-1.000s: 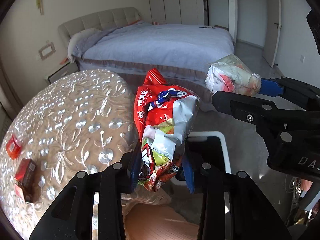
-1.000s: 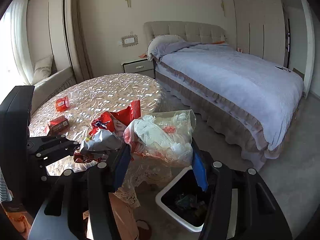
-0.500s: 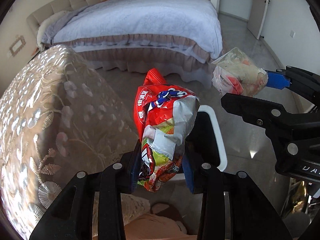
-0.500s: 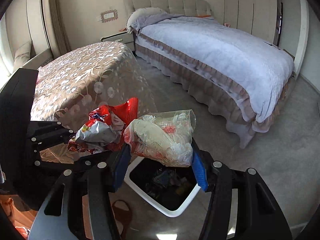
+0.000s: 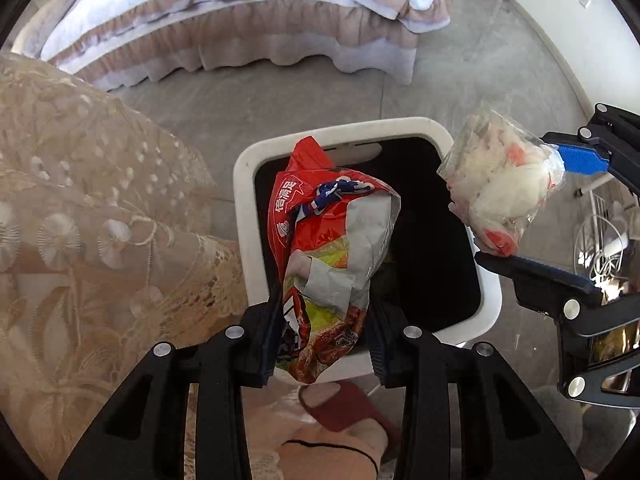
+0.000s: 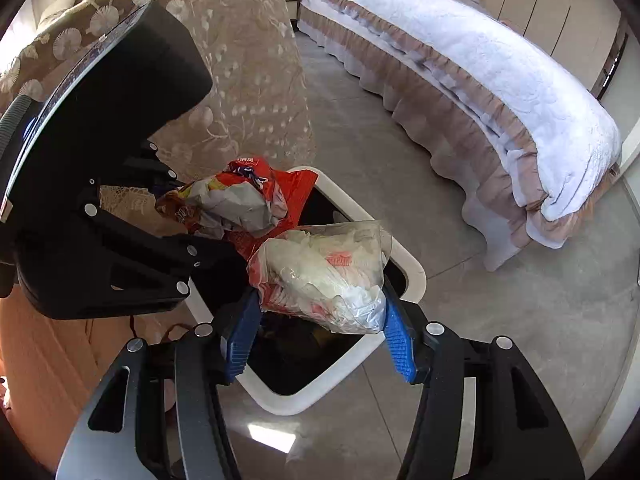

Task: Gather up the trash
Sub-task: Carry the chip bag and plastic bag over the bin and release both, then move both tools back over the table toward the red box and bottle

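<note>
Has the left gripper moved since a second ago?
Yes. The left gripper, shut on the snack bag, went from beside the table down over the trash bin.

Left gripper (image 5: 324,332) points steeply down, black jaws pinched on a red snack bag (image 5: 332,256). Right gripper (image 6: 320,332) tilts down beside it, blue-padded jaws opening, a clear bag of white scraps (image 6: 324,276) between them

red snack bag (image 5: 320,240), white-rimmed black bin (image 5: 488,300), floral beige tablecloth (image 5: 100,220)
</note>
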The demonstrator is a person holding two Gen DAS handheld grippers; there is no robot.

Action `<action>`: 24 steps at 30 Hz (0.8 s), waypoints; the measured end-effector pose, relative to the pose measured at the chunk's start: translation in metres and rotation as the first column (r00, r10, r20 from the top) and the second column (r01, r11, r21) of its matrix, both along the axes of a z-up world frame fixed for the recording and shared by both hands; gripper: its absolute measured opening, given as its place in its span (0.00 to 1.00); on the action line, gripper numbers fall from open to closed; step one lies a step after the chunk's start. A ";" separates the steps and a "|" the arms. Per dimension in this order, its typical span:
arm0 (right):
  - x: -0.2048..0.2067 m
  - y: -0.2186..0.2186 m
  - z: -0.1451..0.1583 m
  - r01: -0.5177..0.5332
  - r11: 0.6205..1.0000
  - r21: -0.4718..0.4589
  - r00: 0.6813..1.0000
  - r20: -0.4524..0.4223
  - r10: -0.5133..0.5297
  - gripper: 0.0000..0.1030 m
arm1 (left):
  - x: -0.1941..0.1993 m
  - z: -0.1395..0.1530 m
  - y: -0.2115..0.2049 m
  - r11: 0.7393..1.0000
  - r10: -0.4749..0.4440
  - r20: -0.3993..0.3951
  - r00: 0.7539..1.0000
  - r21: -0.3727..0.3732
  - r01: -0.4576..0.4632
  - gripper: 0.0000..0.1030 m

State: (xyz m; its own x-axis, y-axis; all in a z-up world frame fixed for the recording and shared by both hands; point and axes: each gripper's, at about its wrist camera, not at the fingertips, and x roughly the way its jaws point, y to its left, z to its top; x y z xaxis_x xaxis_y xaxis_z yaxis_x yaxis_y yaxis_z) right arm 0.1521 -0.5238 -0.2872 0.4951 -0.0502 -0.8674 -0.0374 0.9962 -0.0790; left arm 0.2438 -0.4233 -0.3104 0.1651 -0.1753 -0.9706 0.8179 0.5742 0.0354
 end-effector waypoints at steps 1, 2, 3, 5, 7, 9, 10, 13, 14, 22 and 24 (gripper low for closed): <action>0.001 -0.001 -0.007 -0.001 1.000 -0.007 0.999 -0.035 0.000 0.63 | 0.002 -0.006 -0.002 1.000 -0.005 -0.033 0.999 0.009 0.005 0.39; 0.000 -0.002 -0.011 0.004 0.999 -0.035 0.999 -0.036 -0.005 0.84 | 0.001 -0.012 -0.005 1.000 -0.006 -0.074 0.997 0.023 0.007 0.67; 0.000 -0.001 -0.014 0.010 0.996 -0.087 0.999 -0.040 -0.014 0.95 | 0.004 -0.016 -0.007 0.999 0.005 -0.096 0.995 0.039 -0.001 0.83; -0.003 -0.002 -0.019 -0.005 0.992 -0.123 0.998 -0.060 -0.002 0.95 | 0.004 -0.022 -0.006 0.997 0.014 -0.045 0.999 0.082 -0.011 0.95; -0.007 -0.003 -0.017 0.002 0.993 -0.121 0.999 -0.052 -0.008 0.95 | 0.000 -0.022 -0.004 0.997 0.014 -0.060 0.998 0.074 -0.009 0.95; -0.011 0.000 -0.014 -0.003 0.991 -0.131 0.999 -0.043 -0.002 0.95 | -0.002 -0.018 -0.004 0.998 0.012 -0.068 0.998 0.063 -0.008 0.95; -0.014 0.002 -0.012 -0.008 0.989 -0.148 0.999 -0.032 0.003 0.95 | -0.004 -0.015 -0.004 0.998 0.008 -0.058 0.998 0.064 -0.004 0.95; -0.021 0.011 -0.008 -0.019 0.983 -0.181 1.000 -0.015 0.017 0.95 | -0.012 -0.008 -0.005 0.998 -0.010 -0.017 1.000 0.065 0.011 0.95; -0.024 0.014 -0.005 -0.020 0.981 -0.192 1.000 -0.006 0.019 0.95 | -0.015 -0.004 -0.005 0.998 -0.015 -0.004 1.000 0.067 0.015 0.95; -0.039 0.015 0.032 0.019 0.979 -0.203 0.996 0.084 -0.002 0.95 | -0.033 0.032 0.005 1.000 -0.002 0.074 0.997 0.013 0.001 0.95; -0.047 0.018 0.051 0.044 0.977 -0.207 0.991 0.135 -0.016 0.95 | -0.039 0.051 0.009 1.000 0.013 0.114 0.993 -0.019 -0.010 0.95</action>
State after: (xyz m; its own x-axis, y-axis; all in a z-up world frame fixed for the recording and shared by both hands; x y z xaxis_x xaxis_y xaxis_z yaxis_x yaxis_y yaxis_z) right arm 0.1049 -0.5061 -0.2363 0.6001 -0.2396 -0.7632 0.0168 0.9576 -0.2875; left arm 0.2049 -0.4146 -0.2591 0.2764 -0.1903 -0.9420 0.8025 0.5850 0.1172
